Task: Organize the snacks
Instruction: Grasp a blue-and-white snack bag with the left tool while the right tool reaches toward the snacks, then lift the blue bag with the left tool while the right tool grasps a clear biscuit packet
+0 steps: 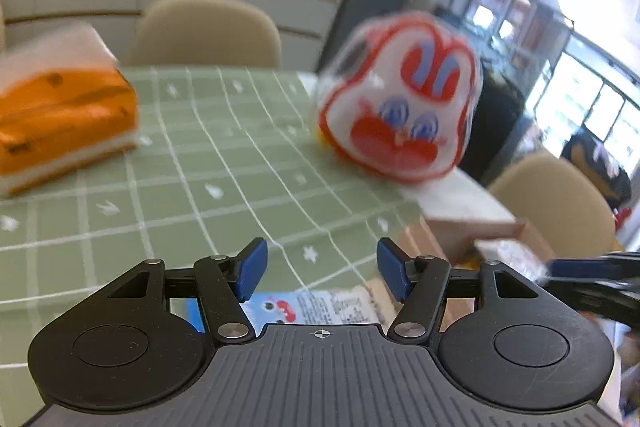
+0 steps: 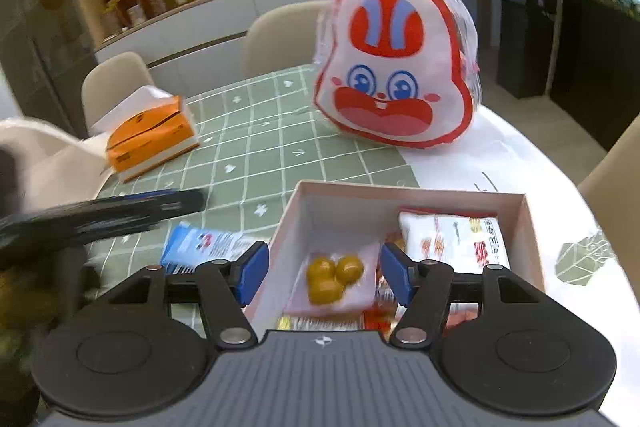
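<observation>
Both tongs gape wide, gripping nothing.
Right gripper [image 2: 324, 273] hangs over the open box [image 2: 530, 227] of snacks near the table's white edge; the blue packet [image 2: 200, 247] lies at its 9 o'clock, under the left gripper [image 1: 319, 269], green cloth [image 1: 240, 155] open ahead.

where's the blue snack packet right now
In the right wrist view the blue snack packet lies flat on the green tablecloth, just left of the open box, near the right tongs' left fingertip.
</observation>
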`<move>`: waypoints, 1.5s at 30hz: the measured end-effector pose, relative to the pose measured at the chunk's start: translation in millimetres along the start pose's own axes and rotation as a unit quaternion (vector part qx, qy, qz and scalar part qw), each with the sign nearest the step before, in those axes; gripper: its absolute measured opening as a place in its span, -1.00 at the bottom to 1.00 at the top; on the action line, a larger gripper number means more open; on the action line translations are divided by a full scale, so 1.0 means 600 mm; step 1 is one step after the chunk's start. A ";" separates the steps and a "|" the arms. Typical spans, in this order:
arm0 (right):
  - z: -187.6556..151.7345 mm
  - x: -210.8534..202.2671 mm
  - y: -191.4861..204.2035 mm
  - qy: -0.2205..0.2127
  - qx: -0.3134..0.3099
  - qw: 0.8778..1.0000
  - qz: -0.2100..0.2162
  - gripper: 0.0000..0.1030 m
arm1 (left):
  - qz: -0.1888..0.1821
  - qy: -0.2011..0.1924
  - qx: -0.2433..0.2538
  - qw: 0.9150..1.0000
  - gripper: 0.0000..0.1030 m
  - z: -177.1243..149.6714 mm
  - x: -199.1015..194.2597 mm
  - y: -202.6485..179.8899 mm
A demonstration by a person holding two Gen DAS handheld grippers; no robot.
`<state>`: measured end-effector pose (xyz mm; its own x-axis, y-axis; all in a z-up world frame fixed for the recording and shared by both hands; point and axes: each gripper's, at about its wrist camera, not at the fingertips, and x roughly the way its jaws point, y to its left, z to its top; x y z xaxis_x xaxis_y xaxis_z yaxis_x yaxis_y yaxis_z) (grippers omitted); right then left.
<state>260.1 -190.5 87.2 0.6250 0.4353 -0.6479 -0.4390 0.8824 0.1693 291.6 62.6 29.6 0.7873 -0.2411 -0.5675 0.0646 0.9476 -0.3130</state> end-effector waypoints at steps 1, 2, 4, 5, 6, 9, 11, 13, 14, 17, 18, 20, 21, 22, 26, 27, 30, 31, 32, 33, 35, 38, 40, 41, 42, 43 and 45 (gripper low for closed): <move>-0.010 -0.016 0.003 -0.004 -0.003 1.000 0.004 0.22 | -0.003 0.006 0.010 1.000 0.28 -0.003 0.008 0.000; -0.023 -0.033 0.009 -0.007 -0.006 1.000 0.011 0.23 | -0.003 0.012 0.021 1.000 0.28 -0.005 0.020 -0.001; -0.051 -0.065 0.021 -0.012 -0.014 0.999 0.027 0.28 | 0.003 0.026 0.029 0.999 0.27 -0.008 0.041 0.002; -0.068 -0.079 0.029 -0.015 -0.022 0.999 0.033 0.29 | 0.003 0.033 0.029 0.999 0.21 -0.010 0.047 0.005; -0.083 -0.091 0.035 -0.017 -0.028 0.999 0.035 0.30 | 0.000 0.043 0.030 0.999 0.15 -0.012 0.051 0.008; -0.131 -0.112 0.055 -0.017 -0.041 0.998 0.035 0.31 | -0.021 0.069 0.047 0.996 -0.10 -0.029 0.037 0.011; -0.155 -0.115 0.064 -0.012 -0.044 0.998 0.036 0.31 | -0.034 0.080 0.073 0.993 -0.11 -0.045 0.012 0.007; -0.175 -0.109 0.070 -0.001 -0.035 0.999 0.041 0.32 | -0.041 0.093 0.097 0.990 -0.11 -0.062 -0.014 -0.001; -0.183 -0.103 0.072 0.005 -0.025 0.999 0.046 0.32 | -0.041 0.097 0.105 0.989 -0.11 -0.071 -0.027 -0.004; -0.208 -0.075 0.091 0.022 -0.002 0.998 0.056 0.33 | -0.039 0.110 0.110 0.987 -0.11 -0.101 -0.070 -0.012; -0.214 -0.065 0.104 0.027 -0.003 0.998 0.052 0.33 | -0.038 0.112 0.112 0.987 -0.11 -0.110 -0.084 -0.013; -0.225 -0.046 0.136 0.028 -0.020 0.998 0.045 0.33 | -0.039 0.116 0.123 0.985 -0.11 -0.128 -0.113 -0.015; -0.228 -0.039 0.153 0.026 -0.031 0.998 0.043 0.33 | -0.037 0.117 0.125 0.985 -0.11 -0.137 -0.128 -0.013; -0.229 -0.032 0.166 0.023 -0.039 0.998 0.042 0.33 | -0.036 0.119 0.122 0.985 -0.11 -0.143 -0.140 -0.011; -0.228 -0.012 0.206 0.015 -0.064 0.998 0.019 0.33 | -0.032 0.117 0.103 0.987 -0.11 -0.164 -0.181 0.005; -0.229 -0.013 0.210 0.015 -0.070 0.997 0.012 0.33 | -0.031 0.116 0.102 0.988 -0.11 -0.168 -0.188 0.008; -0.239 -0.026 0.199 0.019 -0.077 0.997 -0.008 0.33 | -0.031 0.110 0.100 0.988 -0.11 -0.181 -0.205 0.007; -0.245 -0.033 0.189 0.019 -0.076 0.997 -0.015 0.33 | -0.030 0.109 0.101 0.988 -0.11 -0.184 -0.208 0.005; -0.250 -0.040 0.177 0.019 -0.071 0.997 -0.024 0.33 | -0.029 0.107 0.105 0.988 -0.11 -0.186 -0.210 0.000; -0.255 -0.048 0.161 0.018 -0.060 0.998 -0.032 0.33 | -0.028 0.105 0.111 0.988 -0.11 -0.188 -0.212 -0.006; -0.262 -0.061 0.129 0.017 -0.037 0.998 -0.049 0.33 | -0.027 0.102 0.125 0.986 -0.11 -0.195 -0.215 -0.020; -0.269 -0.078 0.093 0.008 -0.014 0.998 -0.067 0.33 | -0.014 0.097 0.144 0.985 -0.10 -0.200 -0.217 -0.042; -0.270 -0.084 0.080 0.004 0.003 0.999 -0.047 0.33 | -0.009 0.091 0.150 0.985 -0.10 -0.199 -0.221 -0.051; -0.267 -0.083 0.076 0.004 0.016 0.999 -0.030 0.33 | -0.007 0.087 0.151 0.985 -0.10 -0.198 -0.224 -0.053; -0.265 -0.080 0.076 0.007 0.026 0.999 -0.017 0.33 | -0.004 0.082 0.151 0.985 -0.10 -0.196 -0.227 -0.055; -0.263 -0.075 0.077 0.010 0.039 0.999 -0.008 0.33 | 0.001 0.075 0.151 0.986 -0.10 -0.195 -0.231 -0.057; -0.257 -0.061 0.091 0.011 0.052 0.998 0.013 0.33 | 0.009 0.064 0.148 0.987 -0.10 -0.194 -0.241 -0.057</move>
<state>113.5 -186.1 5.6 0.5994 0.4562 -0.6577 -0.3852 0.8847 0.2626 104.0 40.8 33.6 0.7071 -0.2308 -0.6684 0.2429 0.9670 -0.0770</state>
